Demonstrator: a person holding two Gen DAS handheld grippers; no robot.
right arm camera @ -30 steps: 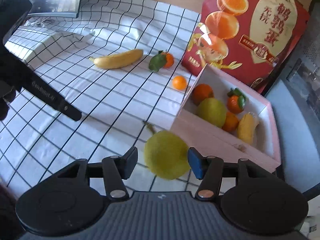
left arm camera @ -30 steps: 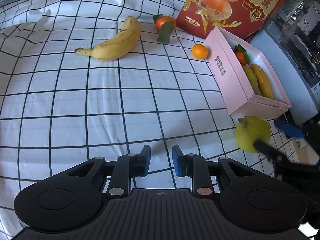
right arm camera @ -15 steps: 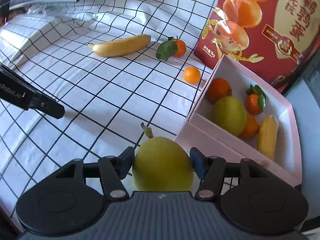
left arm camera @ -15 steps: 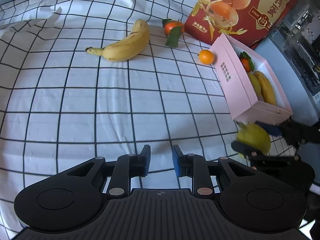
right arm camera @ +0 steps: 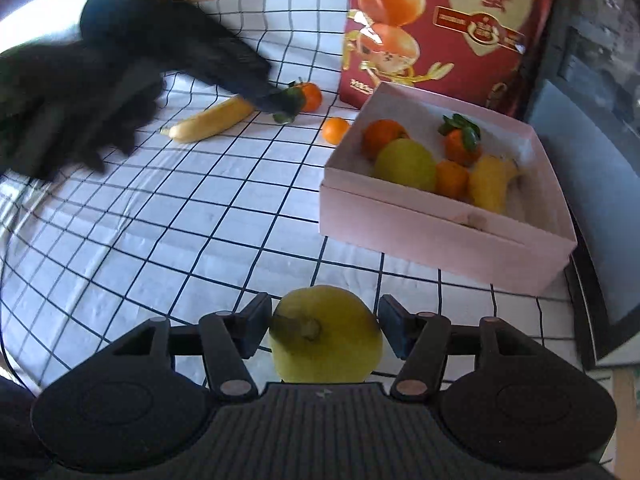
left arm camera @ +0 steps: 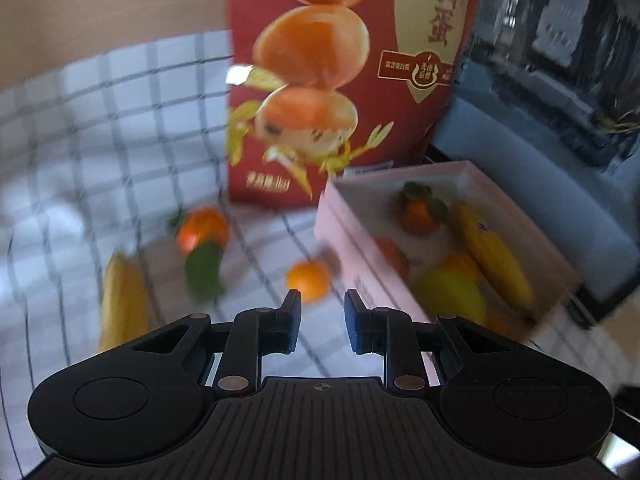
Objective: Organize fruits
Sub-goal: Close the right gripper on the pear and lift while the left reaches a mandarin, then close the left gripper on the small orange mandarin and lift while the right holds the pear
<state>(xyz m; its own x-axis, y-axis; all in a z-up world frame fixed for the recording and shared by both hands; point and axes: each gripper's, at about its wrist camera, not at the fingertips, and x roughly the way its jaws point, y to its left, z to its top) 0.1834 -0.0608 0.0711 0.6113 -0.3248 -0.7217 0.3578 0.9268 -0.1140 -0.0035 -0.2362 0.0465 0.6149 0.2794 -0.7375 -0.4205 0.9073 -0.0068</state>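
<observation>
My right gripper (right arm camera: 323,330) is shut on a yellow-green pear (right arm camera: 325,336), held above the checked cloth in front of the pink box (right arm camera: 440,236). The box holds several fruits, among them a pear (right arm camera: 406,164) and a banana (right arm camera: 490,188). My left gripper (left arm camera: 319,314) is open and empty, close to a small orange (left arm camera: 308,280) beside the box (left arm camera: 348,236). A leafy tangerine (left arm camera: 202,232) and a banana (left arm camera: 122,304) lie to its left. In the right wrist view the left gripper (right arm camera: 276,102) shows as a dark blur over the loose banana (right arm camera: 212,120) and tangerine (right arm camera: 310,96).
A tall red carton (left arm camera: 340,80) printed with oranges stands behind the box. A grey unit (right arm camera: 592,184) stands to the right of the box. The white cloth with black grid lines (right arm camera: 180,216) covers the table.
My left gripper has swept forward fast toward the loose fruit by the carton, and its view is blurred. My right gripper has lifted the pear and drawn back from the box.
</observation>
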